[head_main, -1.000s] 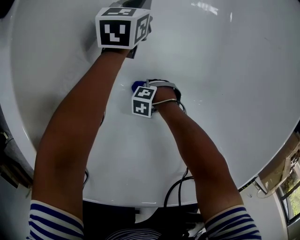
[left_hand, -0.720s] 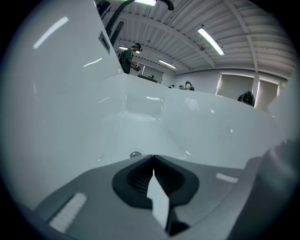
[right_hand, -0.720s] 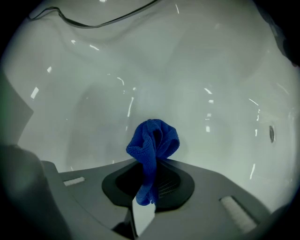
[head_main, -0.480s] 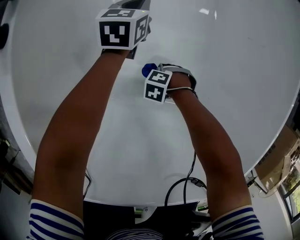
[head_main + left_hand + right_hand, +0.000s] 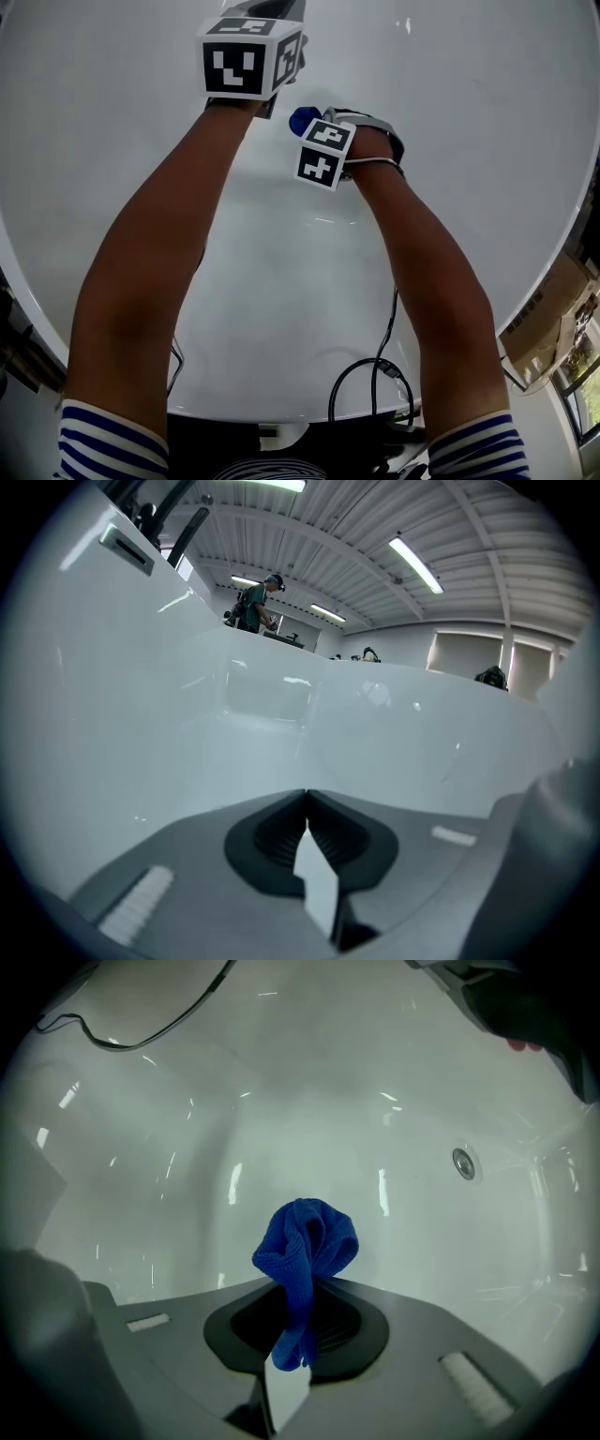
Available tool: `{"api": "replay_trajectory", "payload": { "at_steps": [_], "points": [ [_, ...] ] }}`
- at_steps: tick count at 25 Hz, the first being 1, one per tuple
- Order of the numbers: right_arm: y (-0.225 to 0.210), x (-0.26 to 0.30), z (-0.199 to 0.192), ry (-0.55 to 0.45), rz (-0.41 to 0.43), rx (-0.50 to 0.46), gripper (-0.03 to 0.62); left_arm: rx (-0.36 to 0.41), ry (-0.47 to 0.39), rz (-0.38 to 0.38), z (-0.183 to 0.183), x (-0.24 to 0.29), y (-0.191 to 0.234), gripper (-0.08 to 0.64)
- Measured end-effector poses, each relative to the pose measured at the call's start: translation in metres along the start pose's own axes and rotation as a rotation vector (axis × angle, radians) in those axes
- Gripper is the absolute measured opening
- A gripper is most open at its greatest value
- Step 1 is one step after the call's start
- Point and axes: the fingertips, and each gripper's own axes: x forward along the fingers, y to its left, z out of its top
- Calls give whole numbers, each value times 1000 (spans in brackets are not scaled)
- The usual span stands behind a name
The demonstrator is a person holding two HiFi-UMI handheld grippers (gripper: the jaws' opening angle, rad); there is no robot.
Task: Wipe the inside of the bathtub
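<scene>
- Head view: Both arms reach down into the white bathtub [image 5: 469, 141]. The left gripper [image 5: 253, 42] sits farther up the basin. The right gripper [image 5: 323, 141] lies just beside it, lower and to its right. A blue cloth [image 5: 300, 120] shows at the front end of the right gripper, between the two tools. A black cable [image 5: 361, 375] loops over the near rim.
- Left gripper view: The jaws are pressed together with nothing between them. They point along the tub's inner wall, towards the far rim. No cloth appears in this view, so this tool is judged to play no part in the wiping.
- Right gripper view: The jaws are clamped on the blue cloth. The cloth's long axis runs straight along the line of the jaws. A short tail hangs back into the recess, and a bunched head stands out past the tips. The head faces the curved tub wall directly ahead. A round metal fitting [image 5: 463, 1162] lies up and to the right on that wall. Contact between cloth and surface cannot be confirmed.
- Next move, as a judgement: The bunched head leads the jaws, so the right hand needs to press forward along the jaw line to seat the cloth before sweeping sideways.
</scene>
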Motion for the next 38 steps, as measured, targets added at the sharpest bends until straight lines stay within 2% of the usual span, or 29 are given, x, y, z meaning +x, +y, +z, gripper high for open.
{"api": "replay_trajectory", "payload": {
  "at_steps": [9, 15, 30, 38],
  "points": [
    [-68, 4, -37, 7, -87, 25, 52, 21, 26, 19, -19, 23, -3, 3],
    [-85, 19, -48, 16, -109, 27, 52, 26, 45, 34, -43, 29, 6, 3],
    [-55, 47, -48, 50, -72, -3, 52, 26, 68, 34, -67, 21, 12, 3],
    [17, 49, -44, 76, -16, -32, 52, 18, 60, 30, -67, -6, 4, 3]
  ]
}}
